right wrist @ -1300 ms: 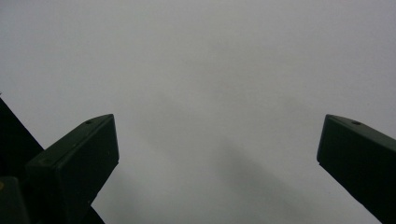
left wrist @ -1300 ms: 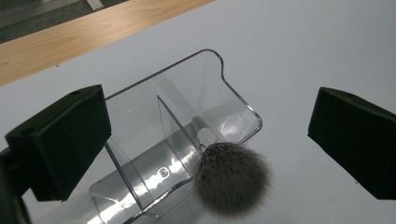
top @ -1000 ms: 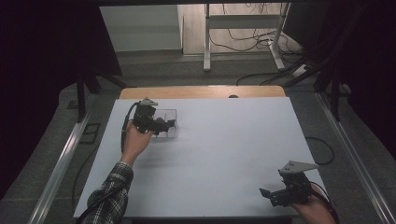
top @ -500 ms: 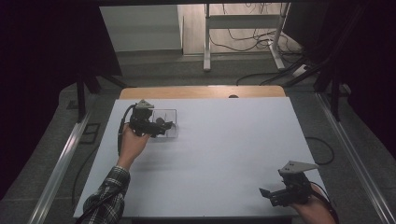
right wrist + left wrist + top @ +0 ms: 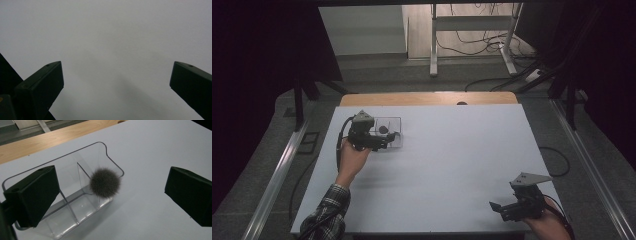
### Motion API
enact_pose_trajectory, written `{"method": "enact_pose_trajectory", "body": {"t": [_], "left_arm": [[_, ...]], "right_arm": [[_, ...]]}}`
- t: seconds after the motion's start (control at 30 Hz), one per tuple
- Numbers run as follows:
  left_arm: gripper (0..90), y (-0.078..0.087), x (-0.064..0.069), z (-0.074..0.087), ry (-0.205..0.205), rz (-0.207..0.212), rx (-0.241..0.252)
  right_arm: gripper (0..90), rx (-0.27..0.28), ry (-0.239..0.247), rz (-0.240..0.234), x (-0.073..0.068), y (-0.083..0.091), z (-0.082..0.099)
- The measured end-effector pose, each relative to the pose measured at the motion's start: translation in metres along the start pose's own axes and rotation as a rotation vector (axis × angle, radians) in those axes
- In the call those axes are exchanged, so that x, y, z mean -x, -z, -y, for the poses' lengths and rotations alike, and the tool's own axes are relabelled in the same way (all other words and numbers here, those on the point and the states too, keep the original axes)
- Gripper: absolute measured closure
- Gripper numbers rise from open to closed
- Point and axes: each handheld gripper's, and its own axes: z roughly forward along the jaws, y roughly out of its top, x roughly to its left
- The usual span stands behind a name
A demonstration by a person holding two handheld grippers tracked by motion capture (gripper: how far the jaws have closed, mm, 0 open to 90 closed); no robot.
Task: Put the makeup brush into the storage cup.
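Observation:
A clear plastic container (image 5: 395, 121) (image 5: 101, 147) with an inner divider sits at the far left of the white table. A dark fuzzy ball (image 5: 383, 129) (image 5: 105, 182) is in one of its compartments, against the wall. My left gripper (image 5: 388, 140) (image 5: 111, 176) hovers open at the container's near-left side. Its jaws stand wide apart, one over the container and one over bare table, with nothing held. My right gripper (image 5: 495, 208) (image 5: 116, 75) rests open near the table's front right corner, jaws wide over bare white surface.
The white table top (image 5: 462, 150) has a wooden strip (image 5: 427, 98) along its far edge. Metal rails (image 5: 277, 175) run down both sides of the table. Desk legs and cables (image 5: 472, 45) are on the floor beyond.
My left gripper has drawn back slightly to the left, away from the container. The right gripper has stayed still.

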Motion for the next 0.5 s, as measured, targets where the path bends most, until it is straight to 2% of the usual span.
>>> {"method": "enact_pose_trajectory", "body": {"t": [0.5], "left_arm": [[0.0,0.0053,0.0075,0.0079,-0.033,-0.001,0.002]], "right_arm": [[0.0,0.005,0.006,-0.004,-0.0013,0.0008,-0.0005]]}}
